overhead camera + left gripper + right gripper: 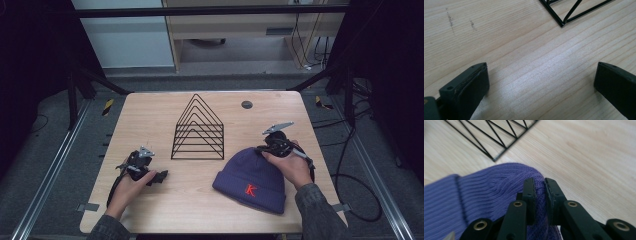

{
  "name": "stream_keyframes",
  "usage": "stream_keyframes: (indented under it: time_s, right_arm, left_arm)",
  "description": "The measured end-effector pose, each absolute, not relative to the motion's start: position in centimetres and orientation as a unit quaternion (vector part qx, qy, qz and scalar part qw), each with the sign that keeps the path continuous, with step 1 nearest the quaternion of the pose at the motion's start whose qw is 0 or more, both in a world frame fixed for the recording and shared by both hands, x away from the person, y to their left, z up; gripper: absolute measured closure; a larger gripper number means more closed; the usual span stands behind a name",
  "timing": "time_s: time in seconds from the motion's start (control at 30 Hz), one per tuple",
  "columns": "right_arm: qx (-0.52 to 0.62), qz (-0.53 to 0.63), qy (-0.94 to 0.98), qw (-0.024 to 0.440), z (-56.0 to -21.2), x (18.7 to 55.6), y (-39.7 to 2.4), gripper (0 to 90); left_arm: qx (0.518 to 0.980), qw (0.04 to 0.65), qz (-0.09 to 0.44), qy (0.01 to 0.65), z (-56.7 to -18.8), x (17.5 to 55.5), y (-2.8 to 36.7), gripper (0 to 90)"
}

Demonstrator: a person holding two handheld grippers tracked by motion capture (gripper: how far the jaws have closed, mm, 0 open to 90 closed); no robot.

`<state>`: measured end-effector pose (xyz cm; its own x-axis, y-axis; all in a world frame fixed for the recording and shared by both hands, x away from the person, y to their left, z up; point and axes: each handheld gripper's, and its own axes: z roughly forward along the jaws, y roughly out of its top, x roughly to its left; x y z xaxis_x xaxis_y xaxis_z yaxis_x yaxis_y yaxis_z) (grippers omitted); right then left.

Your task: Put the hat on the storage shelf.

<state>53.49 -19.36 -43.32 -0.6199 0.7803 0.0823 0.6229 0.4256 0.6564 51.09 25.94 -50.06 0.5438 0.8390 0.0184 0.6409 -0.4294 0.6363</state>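
A purple knitted beanie (252,175) with a red letter K lies on the wooden table (145,120), front right. My right gripper (263,149) is at the beanie's far top edge. In the right gripper view the right gripper (539,181) is shut on a fold of the beanie (486,192), with the knit pinched between the jaws. My left gripper (161,176) rests low at the front left of the table. In the left gripper view the left gripper (541,80) stands open, with bare wood between its jaws.
A black wire rack (198,131) of nested triangles stands mid-table between the two hands; its corner (562,23) lies ahead of the left jaws and its base (494,135) beyond the beanie. A small dark disc (247,104) sits at the back right.
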Motion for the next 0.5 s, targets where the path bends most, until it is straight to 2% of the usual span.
stream_keyframes:
  time_s: [0.43, 0.5]
  right_arm:
    - [0.344, 0.405, 0.837, 0.130, -37.3, 49.6, -18.9, 80.2]
    - [0.335, 0.410, 0.838, 0.133, -36.7, 49.2, -18.8, 80.4]
  left_arm:
    - [0.835, 0.292, 0.161, 0.437, -49.9, 51.1, 26.1, 0.1]
    - [0.833, 0.294, 0.163, 0.440, -49.7, 51.1, 26.3, 3.7]
